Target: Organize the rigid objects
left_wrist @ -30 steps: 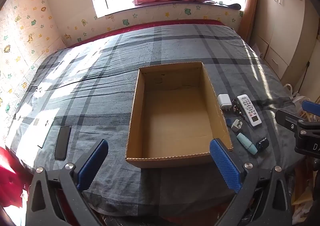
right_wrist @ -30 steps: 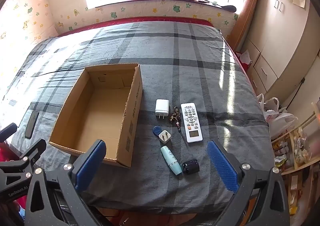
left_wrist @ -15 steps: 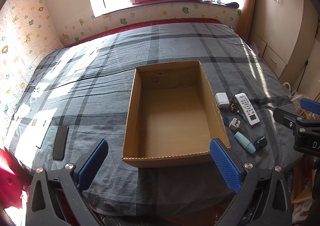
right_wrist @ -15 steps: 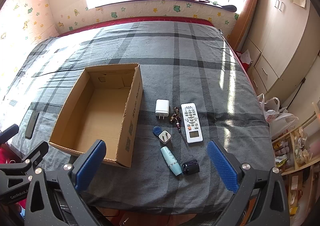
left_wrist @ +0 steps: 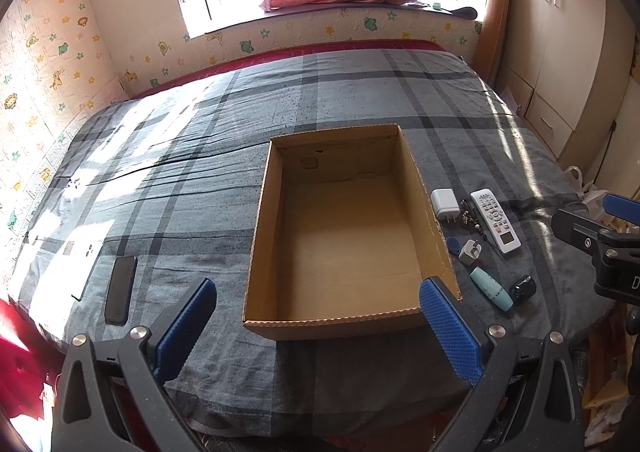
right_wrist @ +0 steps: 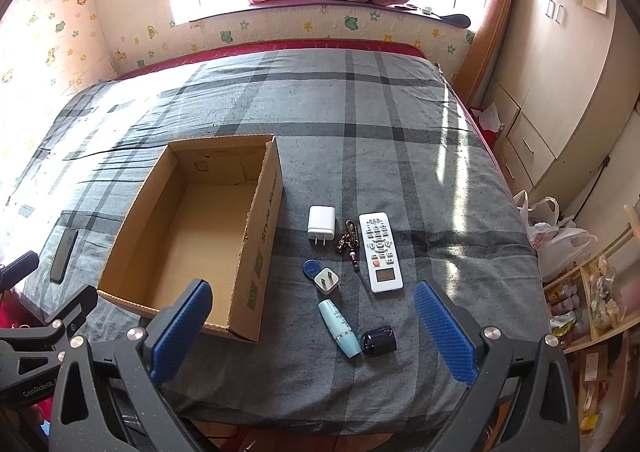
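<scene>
Cardboard box point(right_wrist: 208, 228) sits open and empty on a grey plaid bedspread point(right_wrist: 360, 112), and it is your landmark. Compared with a second ago, your left gripper point(left_wrist: 316, 326) has drifted slightly, so the box now appears a little further left in its view; nothing on the bed has moved. That suggests you are lining up, and no object has been sorted yet.

Your left gripper hovers at the box's near edge, its blue fingers point(left_wrist: 186, 322) spread wide and holding nothing. Your right gripper point(right_wrist: 312, 326) hangs to the right of the box, fingers equally wide apart and empty.

Right of the box lie the objects to organize: a white charger point(right_wrist: 321, 225) nearest the box, a keychain point(right_wrist: 351, 240) beside it, then a white remote control point(right_wrist: 380, 252). Closer to you sit a blue tag point(right_wrist: 310, 268), a small white plug point(right_wrist: 327, 281), a pale teal tube point(right_wrist: 339, 328) and a dark cap point(right_wrist: 379, 340). The tube and cap lie between the right gripper's fingers in its view, so they seem the likeliest first pick.

Left of the box rests a black phone point(left_wrist: 121, 290).
</scene>
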The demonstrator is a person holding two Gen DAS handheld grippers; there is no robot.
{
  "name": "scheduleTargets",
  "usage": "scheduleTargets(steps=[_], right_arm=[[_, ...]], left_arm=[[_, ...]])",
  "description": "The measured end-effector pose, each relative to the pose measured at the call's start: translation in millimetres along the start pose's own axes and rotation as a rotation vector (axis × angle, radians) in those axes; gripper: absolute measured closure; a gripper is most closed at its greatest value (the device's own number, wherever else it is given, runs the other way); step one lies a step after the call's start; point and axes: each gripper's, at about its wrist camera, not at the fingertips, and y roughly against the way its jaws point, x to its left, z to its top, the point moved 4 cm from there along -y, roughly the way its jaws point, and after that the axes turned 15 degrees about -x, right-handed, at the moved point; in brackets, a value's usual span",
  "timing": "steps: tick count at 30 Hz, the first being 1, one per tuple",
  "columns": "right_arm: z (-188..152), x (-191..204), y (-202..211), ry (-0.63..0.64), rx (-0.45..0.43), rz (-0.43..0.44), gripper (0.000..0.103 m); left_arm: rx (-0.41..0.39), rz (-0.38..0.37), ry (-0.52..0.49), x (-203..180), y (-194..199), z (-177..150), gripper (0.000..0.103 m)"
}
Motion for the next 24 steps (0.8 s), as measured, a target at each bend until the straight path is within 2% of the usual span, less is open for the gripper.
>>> scheduleTargets(steps=[24], right_arm=[[0.8, -3.0, 1.5, -0.009, -0.005, -0.004, 0.000]], left_arm=[[-0.007, 0.017, 0.015, 8.2, -1.5, 0.6, 0.000]])
